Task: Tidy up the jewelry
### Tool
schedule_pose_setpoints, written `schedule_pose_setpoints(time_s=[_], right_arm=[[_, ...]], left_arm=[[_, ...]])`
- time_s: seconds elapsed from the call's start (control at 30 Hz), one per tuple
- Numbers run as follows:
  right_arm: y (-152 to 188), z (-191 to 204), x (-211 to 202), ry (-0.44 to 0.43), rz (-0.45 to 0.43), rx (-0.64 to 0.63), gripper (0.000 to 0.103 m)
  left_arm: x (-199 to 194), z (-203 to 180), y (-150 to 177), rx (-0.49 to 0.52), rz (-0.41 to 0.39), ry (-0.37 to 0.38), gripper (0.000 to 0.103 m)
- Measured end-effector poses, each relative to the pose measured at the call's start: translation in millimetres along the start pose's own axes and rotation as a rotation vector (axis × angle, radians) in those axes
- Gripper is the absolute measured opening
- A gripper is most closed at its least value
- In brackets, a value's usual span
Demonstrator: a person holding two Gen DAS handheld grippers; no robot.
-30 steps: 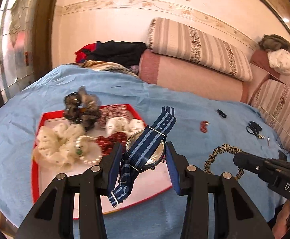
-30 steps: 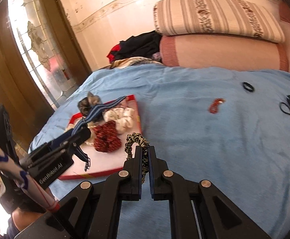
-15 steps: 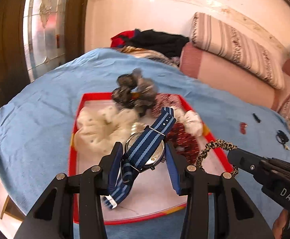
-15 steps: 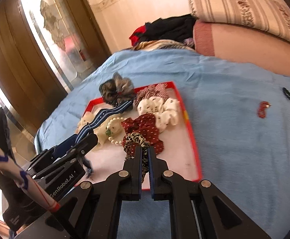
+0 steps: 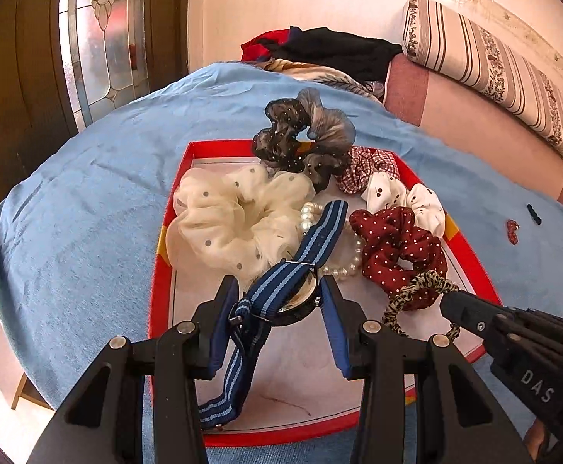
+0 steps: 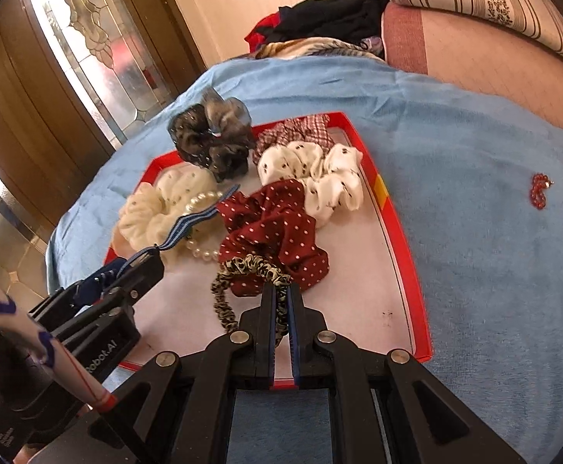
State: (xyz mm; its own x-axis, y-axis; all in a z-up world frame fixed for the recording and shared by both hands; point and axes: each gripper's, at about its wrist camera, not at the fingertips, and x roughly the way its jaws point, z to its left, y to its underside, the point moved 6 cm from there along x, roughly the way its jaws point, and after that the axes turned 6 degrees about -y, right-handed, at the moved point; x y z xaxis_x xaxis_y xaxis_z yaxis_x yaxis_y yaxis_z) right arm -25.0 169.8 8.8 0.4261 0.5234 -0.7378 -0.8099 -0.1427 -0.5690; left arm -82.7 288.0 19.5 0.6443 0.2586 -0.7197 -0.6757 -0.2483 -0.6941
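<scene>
Over crowded red tray (image 5: 161,290), left gripper (image 5: 279,301) clamping watch (image 5: 296,294), right gripper (image 6: 281,297) pinching leopard scrunchie (image 6: 242,266)

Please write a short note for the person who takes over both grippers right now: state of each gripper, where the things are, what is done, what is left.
Left gripper: jaws shut on the round watch with the blue striped fabric strap, over the red-rimmed tray.
Right gripper: jaws shut on the thin leopard-print hair band, also over the tray.
Done: five scrunchies and the white pearl bracelet lie in the tray.
Left: set down both held items; then the small red beaded piece and black items on the blue bedsheet.
</scene>
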Motion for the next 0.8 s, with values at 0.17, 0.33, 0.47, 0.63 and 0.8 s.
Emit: schedule_pose_setpoints(time_s=[0.17, 0.33, 0.47, 0.63, 0.8], right_arm=[[1.6, -1.5, 2.4, 0.027, 0.024, -0.025, 0.033], [-4.4, 6.8, -17.8, 0.048, -0.029, -0.074, 0.054], [-10.9, 13.7, -58.6, 0.061, -0.113, -0.093, 0.054], [-6.9, 18.5, -122.1, 0.096, -0.223, -0.119, 0.07], [7.7, 22.7, -174.5, 0.109, -0.271, -0.106, 0.078]], left_arm=[[0.2, 0.1, -0.7, -0.008, 0.0, -0.005, 0.042], [-12.2, 1.7, -6.0, -0.027, -0.05, -0.019, 0.06], [-36.0, 6.6, -13.9, -0.056, -0.117, -0.019, 0.069], [-88.3, 4.9, -21.0, -0.075, -0.213, -0.029, 0.087], [-151.4, -8.4, -10.7, -0.005, -0.282, -0.069, 0.101]])
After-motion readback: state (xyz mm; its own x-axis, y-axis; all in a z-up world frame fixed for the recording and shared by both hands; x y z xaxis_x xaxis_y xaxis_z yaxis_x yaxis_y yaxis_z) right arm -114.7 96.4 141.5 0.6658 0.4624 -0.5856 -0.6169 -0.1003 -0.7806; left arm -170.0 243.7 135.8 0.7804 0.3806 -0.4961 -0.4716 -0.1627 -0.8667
